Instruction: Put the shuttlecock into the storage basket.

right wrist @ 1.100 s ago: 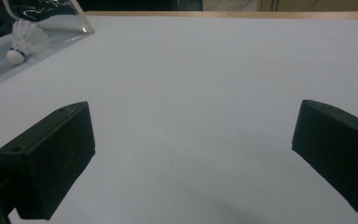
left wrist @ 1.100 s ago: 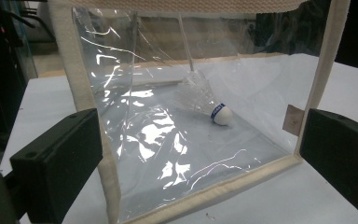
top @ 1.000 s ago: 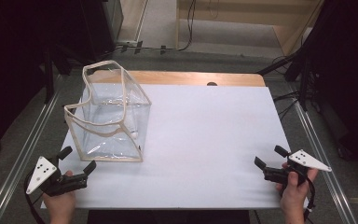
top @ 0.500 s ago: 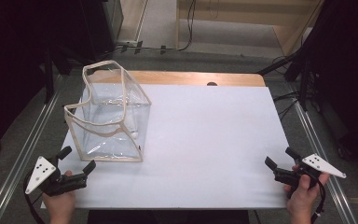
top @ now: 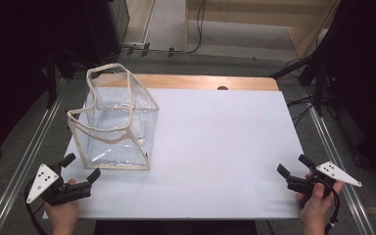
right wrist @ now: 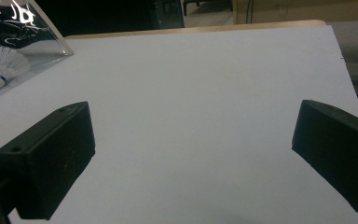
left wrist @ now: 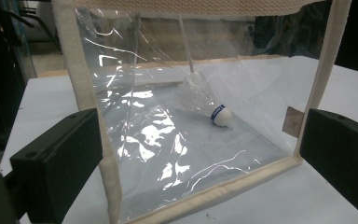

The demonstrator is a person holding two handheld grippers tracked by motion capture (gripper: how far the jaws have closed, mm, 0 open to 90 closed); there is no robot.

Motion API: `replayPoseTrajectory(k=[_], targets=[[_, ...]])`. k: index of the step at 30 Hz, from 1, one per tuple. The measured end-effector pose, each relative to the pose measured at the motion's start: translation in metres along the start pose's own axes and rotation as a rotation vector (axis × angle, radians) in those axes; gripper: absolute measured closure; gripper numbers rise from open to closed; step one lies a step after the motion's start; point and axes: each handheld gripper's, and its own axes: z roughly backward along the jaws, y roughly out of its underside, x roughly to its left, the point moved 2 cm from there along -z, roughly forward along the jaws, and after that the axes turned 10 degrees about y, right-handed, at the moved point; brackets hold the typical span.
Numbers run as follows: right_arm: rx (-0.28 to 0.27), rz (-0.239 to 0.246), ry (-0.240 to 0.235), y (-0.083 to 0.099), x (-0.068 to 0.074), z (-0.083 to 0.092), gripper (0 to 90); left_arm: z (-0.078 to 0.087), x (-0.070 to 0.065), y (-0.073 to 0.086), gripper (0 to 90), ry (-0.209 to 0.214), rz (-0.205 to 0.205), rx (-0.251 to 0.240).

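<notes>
A clear plastic bag with cream fabric trim (top: 115, 122) stands open-topped on the left of the white table top (top: 215, 147). Inside it lies a white shuttlecock (left wrist: 216, 112) with a blue band, seen too in the right gripper view (right wrist: 2, 67). My left gripper (top: 81, 166) is open at the table's front left corner, just short of the bag's near face (left wrist: 191, 135). My right gripper (top: 291, 164) is open near the front right edge, with bare table between its jaws.
A wooden strip (top: 191, 81) shows at the table's far edge. Metal rails (top: 34, 142) run along both sides. Dark equipment and cables stand on the floor beyond the table.
The right gripper has drifted a little toward the front right corner of the table. The left gripper and the bag have stayed put.
</notes>
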Motion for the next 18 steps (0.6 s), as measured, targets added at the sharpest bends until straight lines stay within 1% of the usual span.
replayPoseTrajectory(k=[3,9,14,15,18], targets=[[-0.001,-0.006,-0.002,0.0001,-0.0002,-0.0005,0.0,-0.0002,-0.0003,0.0,0.0,0.0,0.0,0.0],[0.012,0.017,-0.005,0.0003,0.0034,-0.0036,0.0,-0.0003,-0.0007,0.0,0.0,0.001,0.002,-0.001],[0.011,0.015,-0.006,0.0005,0.0036,-0.004,0.0,-0.0004,-0.001,0.0001,0.0,0.003,0.003,0.0],[0.006,0.021,-0.005,0.0004,0.0033,-0.0045,0.0,-0.0004,-0.001,0.0001,0.0,0.003,0.003,0.0],[0.017,0.019,-0.01,0.0006,0.0046,-0.0047,0.0,-0.0005,-0.001,0.0,0.0,0.002,0.0,0.004]])
